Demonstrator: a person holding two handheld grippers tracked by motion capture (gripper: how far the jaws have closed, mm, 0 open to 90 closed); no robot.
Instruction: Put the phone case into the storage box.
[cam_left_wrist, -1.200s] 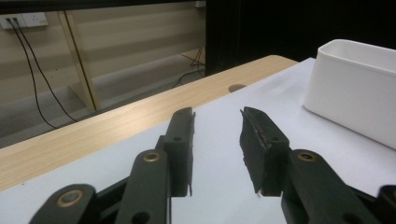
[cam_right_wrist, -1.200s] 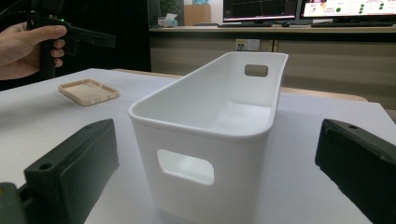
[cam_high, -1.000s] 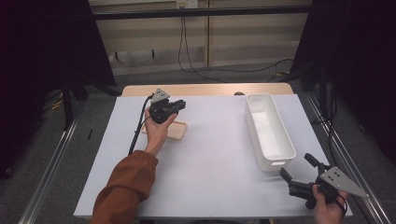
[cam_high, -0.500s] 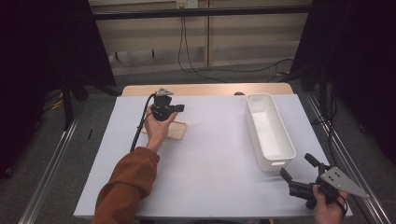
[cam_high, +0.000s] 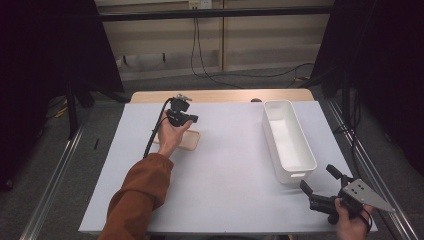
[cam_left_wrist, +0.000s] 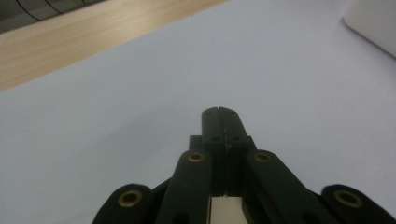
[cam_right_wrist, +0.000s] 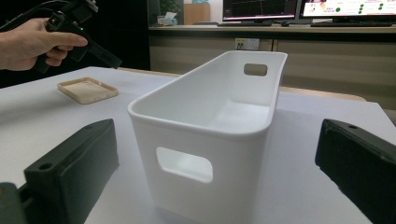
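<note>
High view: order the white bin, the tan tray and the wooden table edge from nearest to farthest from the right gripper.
From the right gripper:
1. White bin, just beyond it, right side.
2. Tan tray, left of centre.
3. Wooden table edge, along the far side.

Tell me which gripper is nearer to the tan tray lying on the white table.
Left. The left gripper hovers just above the tan tray's far edge, jaws shut and empty. The right gripper sits far across the table, beyond the white bin.

Before you lies a matt white table cover (cam_high: 230, 165) over pale wood grain, a smooth glossy white plastic bin (cam_high: 289, 140), a matt beige tray (cam_high: 189, 141), and matt black plastic jaws.
</note>
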